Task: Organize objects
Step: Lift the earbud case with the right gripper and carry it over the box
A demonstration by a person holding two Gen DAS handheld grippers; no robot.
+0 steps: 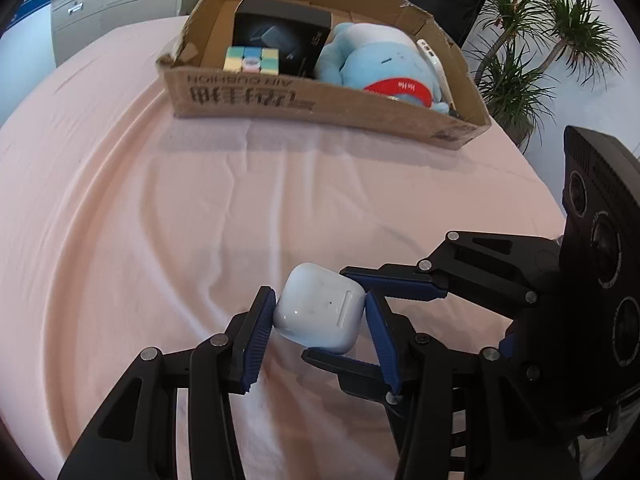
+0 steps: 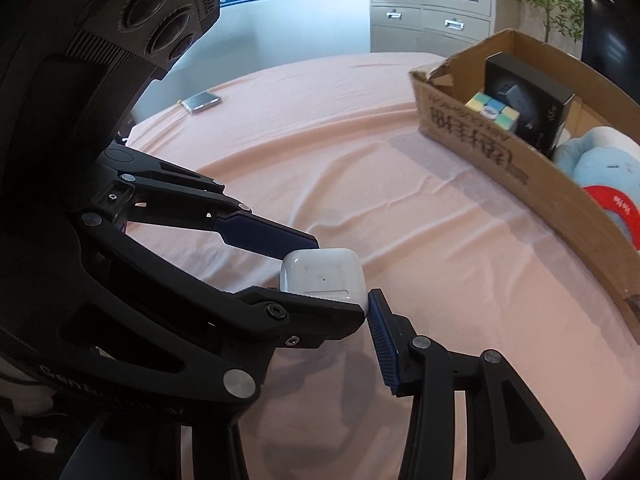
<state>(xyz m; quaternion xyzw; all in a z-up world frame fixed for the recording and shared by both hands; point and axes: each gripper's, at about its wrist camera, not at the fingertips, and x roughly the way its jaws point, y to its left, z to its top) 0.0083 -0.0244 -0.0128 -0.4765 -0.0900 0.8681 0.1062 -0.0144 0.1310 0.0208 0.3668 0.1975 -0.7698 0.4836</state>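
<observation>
A white earbud case [image 1: 320, 307] is held above the pink cloth between the two blue pads of my left gripper [image 1: 318, 320], which is shut on it. My right gripper [image 1: 360, 312] comes in from the right, its fingers above and below the case; whether they touch it is unclear. In the right wrist view the case [image 2: 322, 278] sits by the right gripper's [image 2: 344, 300] right pad [image 2: 382, 336], with the left gripper's fingers [image 2: 272, 236] across it. A cardboard box [image 1: 320, 98] at the far side holds a pastel cube [image 1: 251, 60], a black box [image 1: 282, 40] and a blue plush toy [image 1: 372, 60].
The table is covered by a wrinkled pink cloth [image 1: 160, 220]. A small silver flat object [image 2: 202, 102] lies at its far left edge. A white pen-like item [image 1: 434, 64] leans in the box. Grey cabinets [image 2: 430, 20] and potted plants [image 1: 540, 40] stand behind.
</observation>
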